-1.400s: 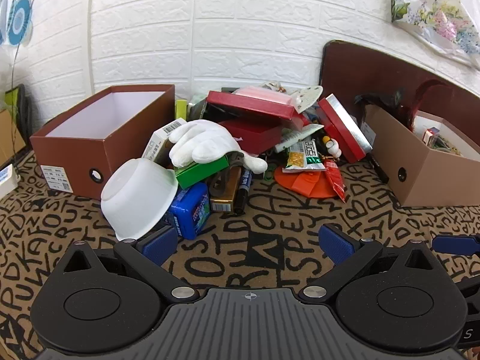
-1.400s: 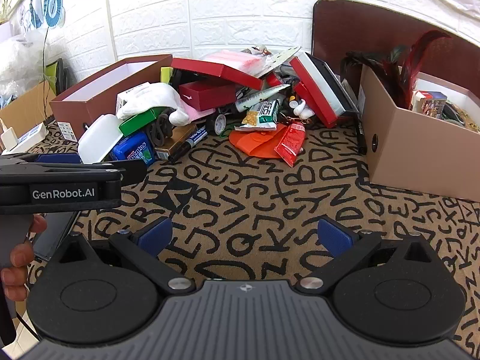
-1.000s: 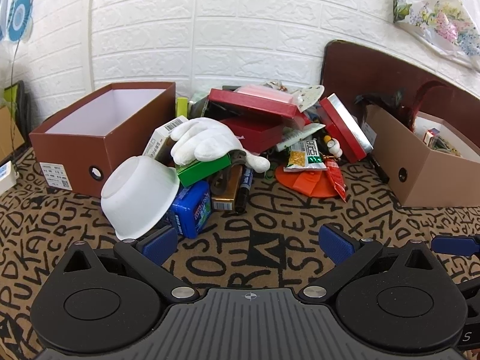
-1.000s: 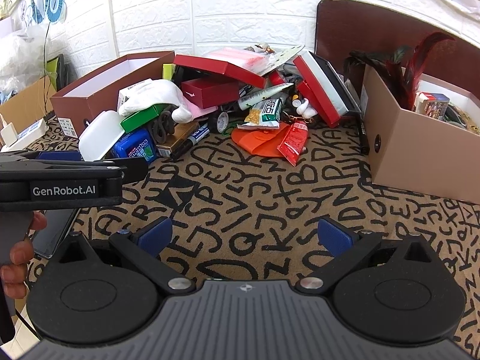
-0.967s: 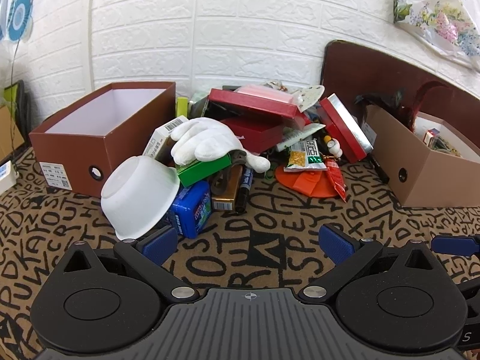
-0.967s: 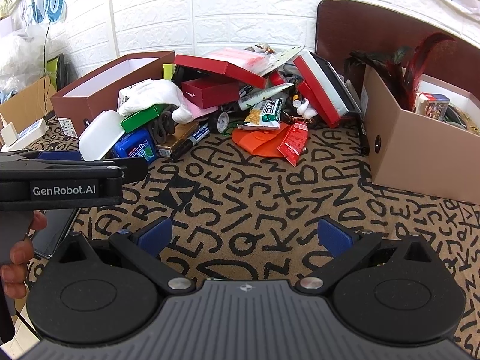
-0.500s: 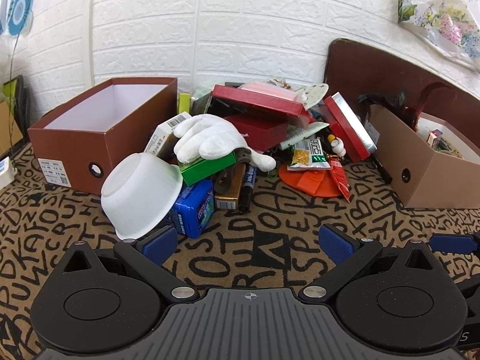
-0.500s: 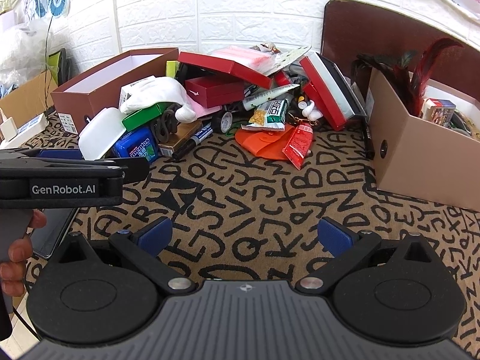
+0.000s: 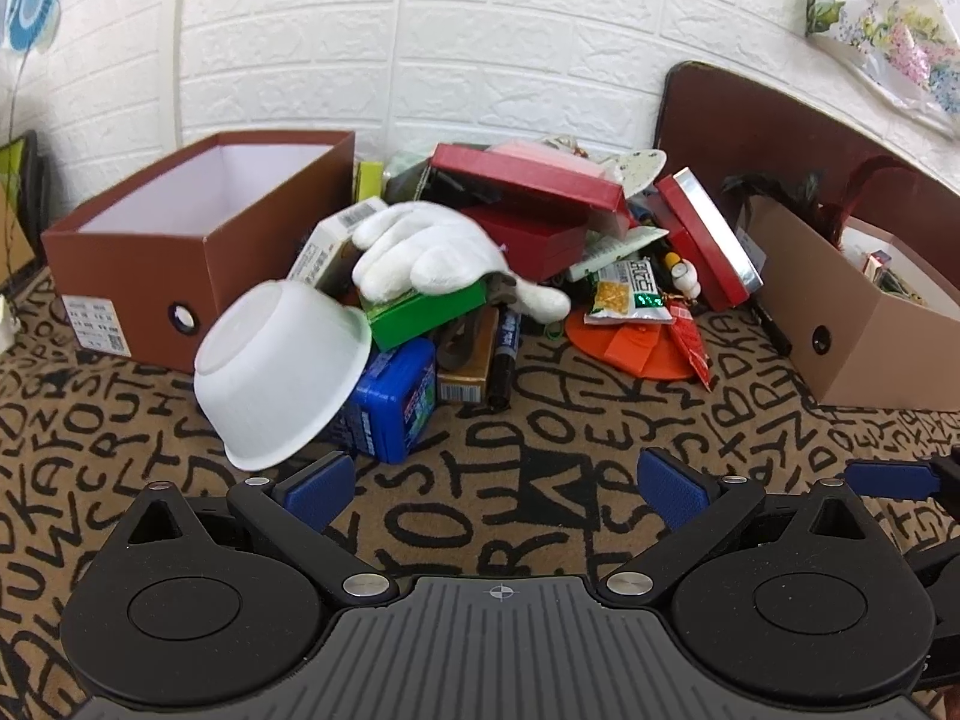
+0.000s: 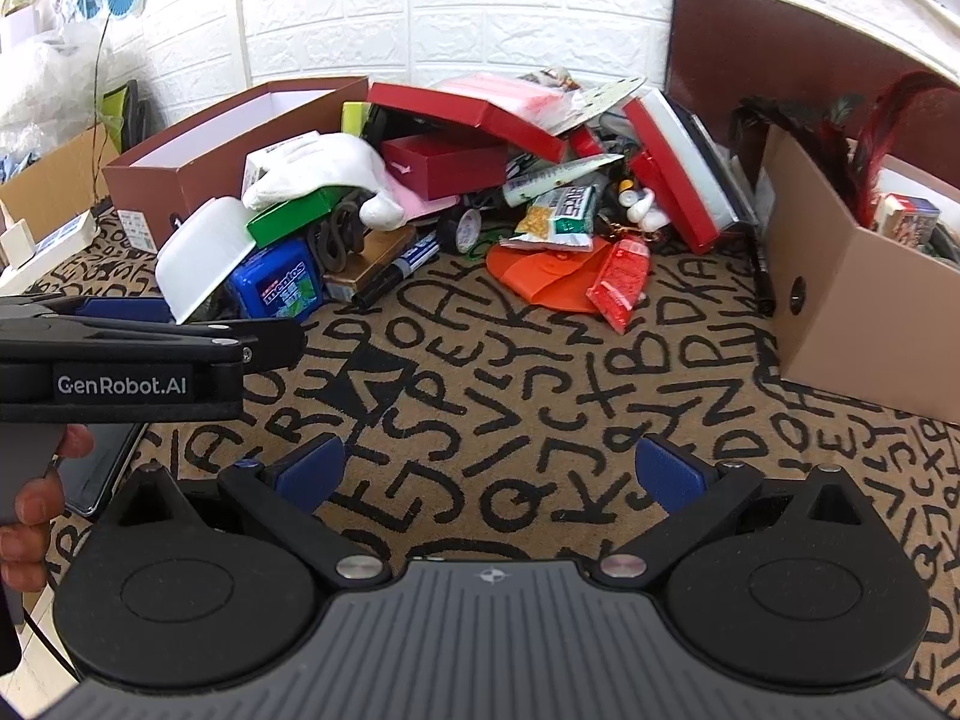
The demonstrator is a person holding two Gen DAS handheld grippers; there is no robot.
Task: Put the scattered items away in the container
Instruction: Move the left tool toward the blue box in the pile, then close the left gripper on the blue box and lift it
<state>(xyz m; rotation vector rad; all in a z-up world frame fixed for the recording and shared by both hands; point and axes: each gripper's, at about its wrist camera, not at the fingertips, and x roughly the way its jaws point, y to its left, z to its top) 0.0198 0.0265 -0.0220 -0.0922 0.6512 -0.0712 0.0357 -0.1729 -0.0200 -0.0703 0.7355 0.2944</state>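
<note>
A pile of scattered items lies on the lettered mat: a tipped white bowl, a blue mints box, a white glove on a green box, red boxes, a snack packet and an orange pouch. An empty brown shoebox stands at the left. My left gripper is open and empty, just in front of the bowl. My right gripper is open and empty over bare mat, well short of the pile.
A tan cardboard box holding feathers and small items stands at the right. A white brick wall and a dark brown board close the back. The left gripper's body and the hand holding it show at the left of the right wrist view.
Both grippers have moved slightly forward toward the pile. Their jaws have stayed open and nothing on the mat has moved.
</note>
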